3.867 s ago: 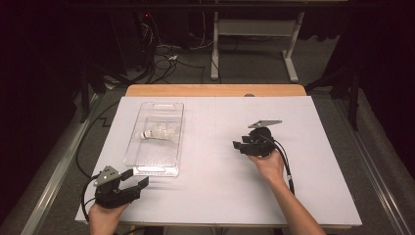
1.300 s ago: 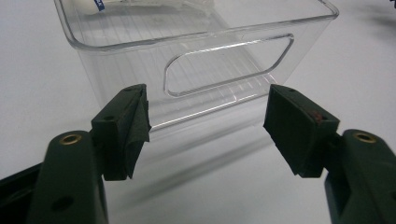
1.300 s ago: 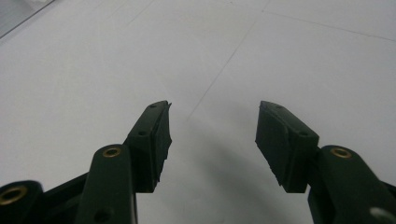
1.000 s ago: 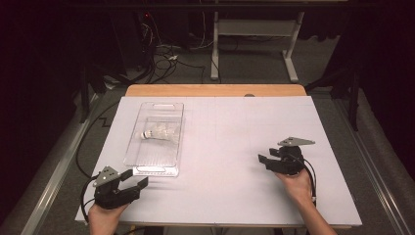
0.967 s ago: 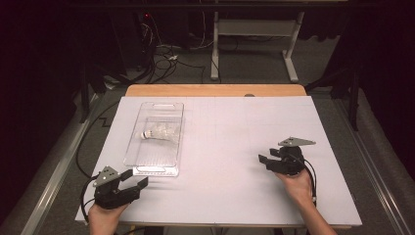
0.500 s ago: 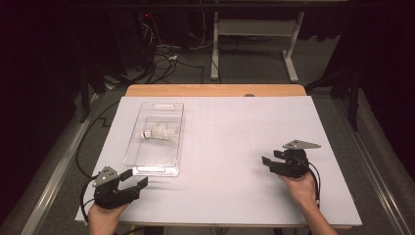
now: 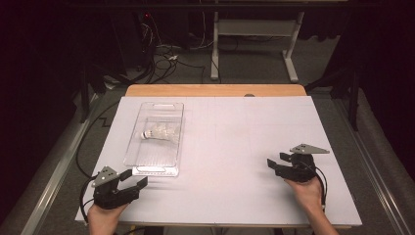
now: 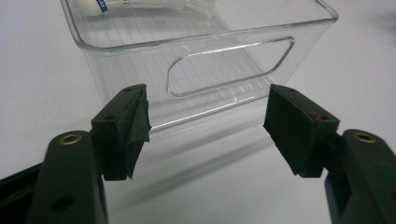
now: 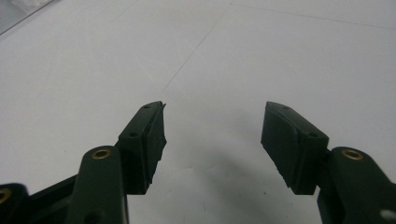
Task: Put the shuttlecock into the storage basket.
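Observation:
A white shuttlecock [image 7: 160,132] lies inside a clear plastic bin [image 7: 155,169] on the left half of the white table. My left gripper [image 7: 136,177] rests near the front left corner, just short of the bin's near end, and stands open. In the left gripper view its jaws [image 8: 208,121] frame the bin's handle wall [image 8: 210,60] without touching it. My right gripper [image 7: 275,160] sits on the right side of the table, pointing left. Its jaws [image 9: 212,128] have just been opening, with only bare table between them.
The white sheet [image 7: 230,147] covers the table; a strip of wood [image 7: 215,90] shows at the far edge. Cables [image 7: 161,58] and a desk frame [image 7: 254,34] lie on the dark floor beyond. A metal rail [image 7: 54,181] runs along the left.
My right gripper has moved from mid-table to the right and toward the near edge, slowing over the last second. The left gripper, bin and shuttlecock have stayed put.

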Available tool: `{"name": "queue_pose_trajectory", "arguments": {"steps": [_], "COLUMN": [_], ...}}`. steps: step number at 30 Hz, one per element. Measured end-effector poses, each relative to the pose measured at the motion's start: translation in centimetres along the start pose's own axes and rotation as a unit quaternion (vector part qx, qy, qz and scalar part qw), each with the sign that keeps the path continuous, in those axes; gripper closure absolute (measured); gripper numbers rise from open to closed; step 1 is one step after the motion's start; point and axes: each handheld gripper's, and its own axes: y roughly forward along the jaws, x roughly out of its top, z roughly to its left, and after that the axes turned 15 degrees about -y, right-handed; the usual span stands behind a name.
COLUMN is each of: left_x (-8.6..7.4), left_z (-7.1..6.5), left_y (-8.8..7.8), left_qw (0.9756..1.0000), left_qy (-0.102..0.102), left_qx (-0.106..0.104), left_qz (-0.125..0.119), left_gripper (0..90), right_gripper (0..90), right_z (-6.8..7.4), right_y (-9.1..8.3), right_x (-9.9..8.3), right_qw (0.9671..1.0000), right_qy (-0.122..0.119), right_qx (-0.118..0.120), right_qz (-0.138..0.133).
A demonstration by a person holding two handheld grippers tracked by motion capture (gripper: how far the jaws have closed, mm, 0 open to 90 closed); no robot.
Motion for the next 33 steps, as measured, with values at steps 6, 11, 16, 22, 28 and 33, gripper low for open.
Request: {"name": "queue_pose_trajectory", "arguments": {"steps": [6, 11, 16, 22, 28, 33], "left_x": [0.0, 0.0, 0.0, 0.0, -0.1, -0.1], "left_z": [0.0, 0.0, 0.0, 0.0, 0.0, 0.1], "left_y": [0.0, -0.1, -0.1, -0.1, -0.1, -0.1], "left_qw": [1.0000, 1.0000, 1.0000, 1.0000, 1.0000, 1.0000], "left_qy": [0.000, -0.001, -0.002, -0.002, -0.003, -0.004], "left_qx": [0.001, 0.001, 0.001, 0.000, 0.001, 0.001], "left_qz": [-0.002, -0.003, -0.004, -0.004, -0.004, -0.005], "left_gripper": [31.9, 31.9, 31.9, 31.9, 31.9, 31.9], "right_gripper": [39.2, 38.8, 38.4, 37.9, 37.1, 36.7], "right_z": [0.0, -0.1, -0.2, -0.4, -0.6, -0.6], "right_y": [-0.5, -0.9, -1.2, -1.8, -2.3, -2.5], "right_x": [-0.3, -0.7, -1.0, -1.5, -1.9, -2.2], "right_qw": [1.0000, 0.9999, 0.9999, 0.9997, 0.9996, 0.9995], "right_qy": [0.001, 0.004, 0.006, 0.007, 0.010, 0.014], "right_qx": [-0.002, -0.004, -0.006, -0.012, -0.015, -0.017], "right_qz": [-0.006, -0.009, -0.012, -0.018, -0.022, -0.022]}}
